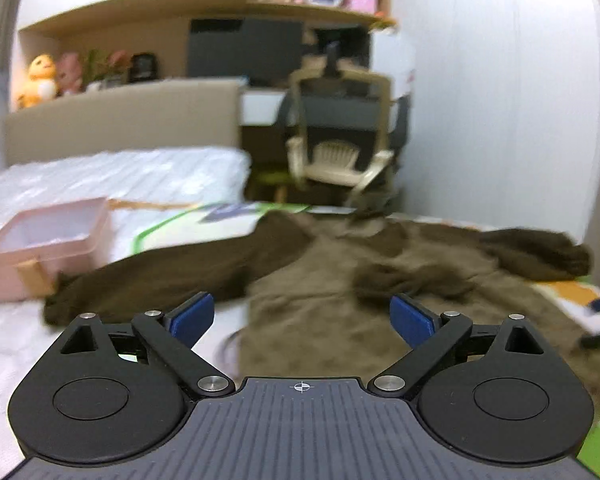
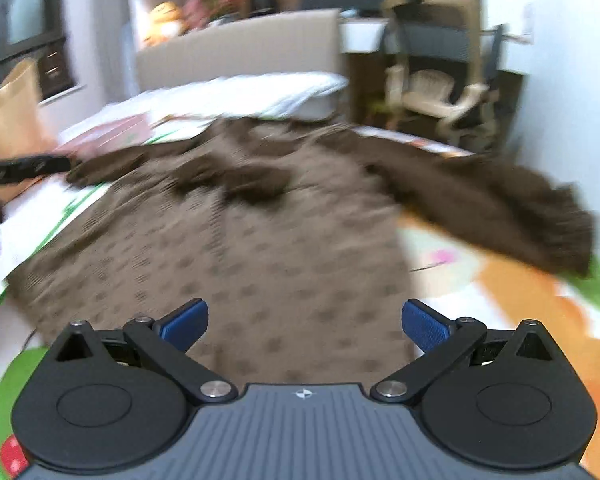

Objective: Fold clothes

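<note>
A brown sweater (image 1: 332, 280) (image 2: 240, 240) lies spread flat on the bed, light brown patterned body, darker brown sleeves. One dark sleeve (image 1: 172, 276) stretches left, the other (image 2: 500, 208) right. A dark bunched patch (image 2: 240, 184) sits on its chest. My left gripper (image 1: 302, 316) hovers open over the sweater's lower left edge, nothing between its blue pads. My right gripper (image 2: 304, 324) hangs open above the sweater's hem, likewise empty. The left gripper's black tip (image 2: 24, 168) shows at the left edge of the right wrist view.
A pink open box (image 1: 48, 240) sits on the bed to the left. A colourful sheet (image 2: 500, 300) covers the mattress, a white quilt (image 1: 120, 176) lies behind. A beige office chair (image 1: 340, 132), a headboard and shelves stand beyond. A brown paper bag (image 2: 12, 112) is far left.
</note>
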